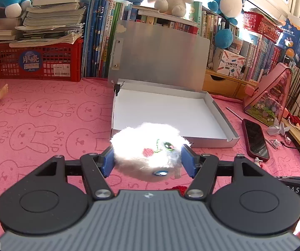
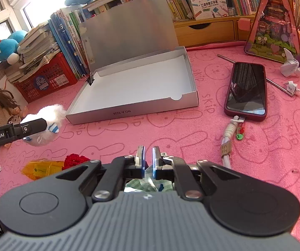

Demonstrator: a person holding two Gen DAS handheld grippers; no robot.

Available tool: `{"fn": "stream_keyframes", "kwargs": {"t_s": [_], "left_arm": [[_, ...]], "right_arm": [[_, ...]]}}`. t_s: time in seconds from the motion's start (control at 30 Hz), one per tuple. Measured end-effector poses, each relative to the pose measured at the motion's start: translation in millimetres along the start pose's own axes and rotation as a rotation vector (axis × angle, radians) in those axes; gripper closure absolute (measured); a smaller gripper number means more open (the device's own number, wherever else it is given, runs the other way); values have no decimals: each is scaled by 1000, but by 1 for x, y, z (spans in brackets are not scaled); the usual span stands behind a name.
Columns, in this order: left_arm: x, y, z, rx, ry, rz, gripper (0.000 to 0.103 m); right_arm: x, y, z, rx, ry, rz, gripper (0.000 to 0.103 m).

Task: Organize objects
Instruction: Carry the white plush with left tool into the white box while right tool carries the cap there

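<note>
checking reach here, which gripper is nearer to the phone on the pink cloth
Right. The right gripper hovers over the cloth with the phone ahead to its right. The left gripper, shut on the white plush toy, sits beyond the silver box.

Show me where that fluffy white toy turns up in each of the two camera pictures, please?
Left wrist view: the fluffy white toy sits low in the centre, clamped between the blue fingers of the left hand-held gripper, just in front of the open silver box.
Right wrist view: the toy is at the far left edge, held above the pink cloth, left of the same box.
Shared landmark: the open silver box.
</note>
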State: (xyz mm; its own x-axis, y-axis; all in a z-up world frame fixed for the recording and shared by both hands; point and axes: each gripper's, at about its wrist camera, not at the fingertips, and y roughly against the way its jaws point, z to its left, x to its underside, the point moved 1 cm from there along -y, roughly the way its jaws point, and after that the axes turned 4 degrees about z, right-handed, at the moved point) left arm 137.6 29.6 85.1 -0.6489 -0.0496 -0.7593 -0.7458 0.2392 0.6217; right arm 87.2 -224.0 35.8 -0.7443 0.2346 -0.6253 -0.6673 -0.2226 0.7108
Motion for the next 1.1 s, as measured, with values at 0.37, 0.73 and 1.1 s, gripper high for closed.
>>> {"fn": "stream_keyframes", "kwargs": {"t_s": [0.37,0.73,1.1], "left_arm": [[6,-5,-3,8,2,11,34],[12,-8,-3,12,-15,27,33],[13,-15,-3,10,-24,37,33]], "right_arm": [[4,-17,13,25,140,32,53],[7,-51,7,87,246,137,44],[18,-49,23,99,355,106,66]]}}
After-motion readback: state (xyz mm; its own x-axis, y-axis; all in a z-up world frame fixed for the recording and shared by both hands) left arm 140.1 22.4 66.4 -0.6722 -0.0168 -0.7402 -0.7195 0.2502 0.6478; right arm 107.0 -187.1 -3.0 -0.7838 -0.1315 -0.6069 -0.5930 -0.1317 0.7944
